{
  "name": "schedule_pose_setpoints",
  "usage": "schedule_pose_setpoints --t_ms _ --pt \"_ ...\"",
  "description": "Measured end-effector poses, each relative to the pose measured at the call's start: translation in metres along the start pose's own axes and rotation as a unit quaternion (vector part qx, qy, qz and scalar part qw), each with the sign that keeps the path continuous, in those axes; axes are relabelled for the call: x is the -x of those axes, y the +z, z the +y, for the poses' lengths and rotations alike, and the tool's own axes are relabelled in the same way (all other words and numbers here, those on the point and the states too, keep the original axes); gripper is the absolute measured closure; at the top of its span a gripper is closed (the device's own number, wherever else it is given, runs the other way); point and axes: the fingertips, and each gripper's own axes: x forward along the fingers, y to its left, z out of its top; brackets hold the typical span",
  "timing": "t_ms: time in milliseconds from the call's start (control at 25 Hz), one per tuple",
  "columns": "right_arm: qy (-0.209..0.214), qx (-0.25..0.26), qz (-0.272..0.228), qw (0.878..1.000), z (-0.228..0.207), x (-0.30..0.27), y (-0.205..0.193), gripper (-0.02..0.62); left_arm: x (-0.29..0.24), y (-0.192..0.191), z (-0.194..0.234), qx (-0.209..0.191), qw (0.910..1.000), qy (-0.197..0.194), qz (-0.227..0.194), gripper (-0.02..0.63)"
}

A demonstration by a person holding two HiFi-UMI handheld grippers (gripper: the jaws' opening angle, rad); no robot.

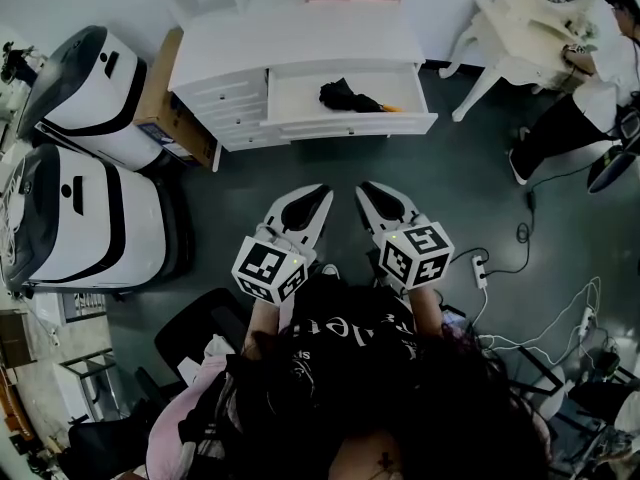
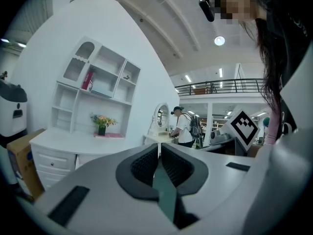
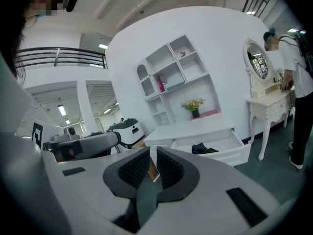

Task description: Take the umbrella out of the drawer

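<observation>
Lying in the open drawer (image 1: 352, 124), umbrella (image 1: 350, 96) is sitting well ahead of both grippers, long axis L-R. R gripper (image 1: 374, 192) is looking slightly nearer than L gripper (image 1: 316, 194). Both are showing jaws closed, empty.

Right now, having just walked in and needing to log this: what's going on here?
A person faces a white dresser, a gripper in each hand. Its drawer is open, with a folded black umbrella lying inside, untouched. The left gripper and right gripper are both shut, empty, and well short of the drawer.
</observation>
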Motion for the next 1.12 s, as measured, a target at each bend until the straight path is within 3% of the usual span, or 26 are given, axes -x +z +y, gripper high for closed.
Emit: schedule_pose_setpoints --t_ms 520,1120 --pt "-0.015 -0.020 0.013 1.000 0.020 -0.011 -0.025 0.523 0.025 -0.019 0.017 0.012 0.9997 -0.012 0.015 0.577" --pt "-0.027 -0.038 0.030 0.998 -0.009 -0.042 -0.020 0.524 -0.007 -0.026 0.046 0.033 0.9990 -0.019 0.022 0.577"
